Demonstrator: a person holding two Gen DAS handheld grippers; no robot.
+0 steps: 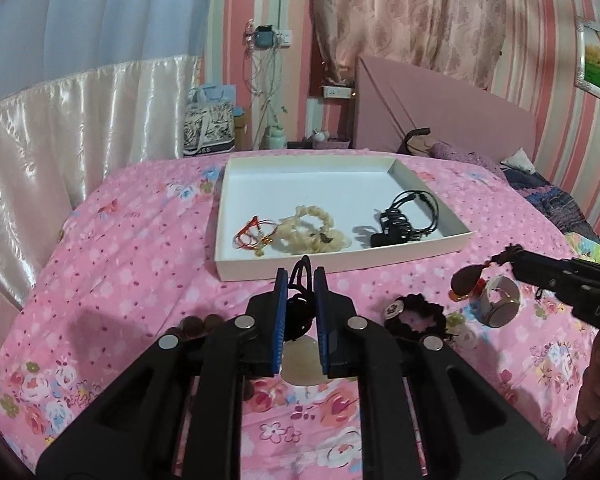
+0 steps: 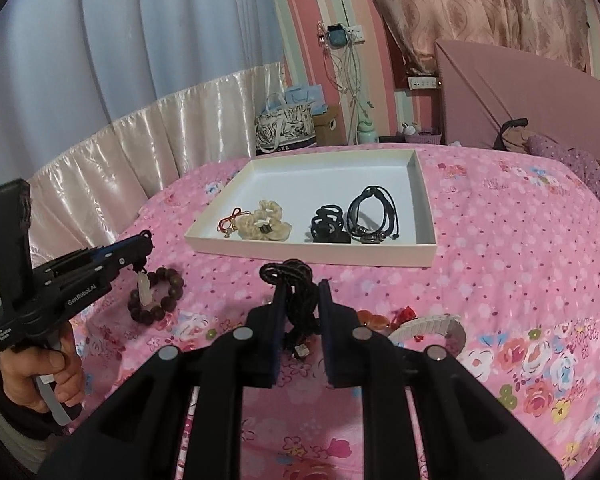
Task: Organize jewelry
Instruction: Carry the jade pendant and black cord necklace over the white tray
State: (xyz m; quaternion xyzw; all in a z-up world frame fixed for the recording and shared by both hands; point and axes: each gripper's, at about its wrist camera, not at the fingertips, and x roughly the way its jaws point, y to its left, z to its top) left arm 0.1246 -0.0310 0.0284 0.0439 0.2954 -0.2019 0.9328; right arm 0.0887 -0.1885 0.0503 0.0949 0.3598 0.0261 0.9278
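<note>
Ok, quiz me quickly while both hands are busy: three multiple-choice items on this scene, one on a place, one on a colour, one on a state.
1. Where does the brown bead bracelet lie?
A. Inside the tray
B. On the bedspread, outside the tray
C. On the floor

2. What colour is the scrunchie in the tray?
A. Cream
B. Green
C. Blue

3. How is the left gripper?
A. Wide open and empty
B. Out of view
C. Shut on a black cord

Answers:
1. B, since the right wrist view shows the bracelet on the pink floral cover, nearer the camera than the tray's front wall.
2. A, since it is a pale cream bunch beside the red string.
3. C, since its fingers stand close together with the cord pinched between them.
</note>
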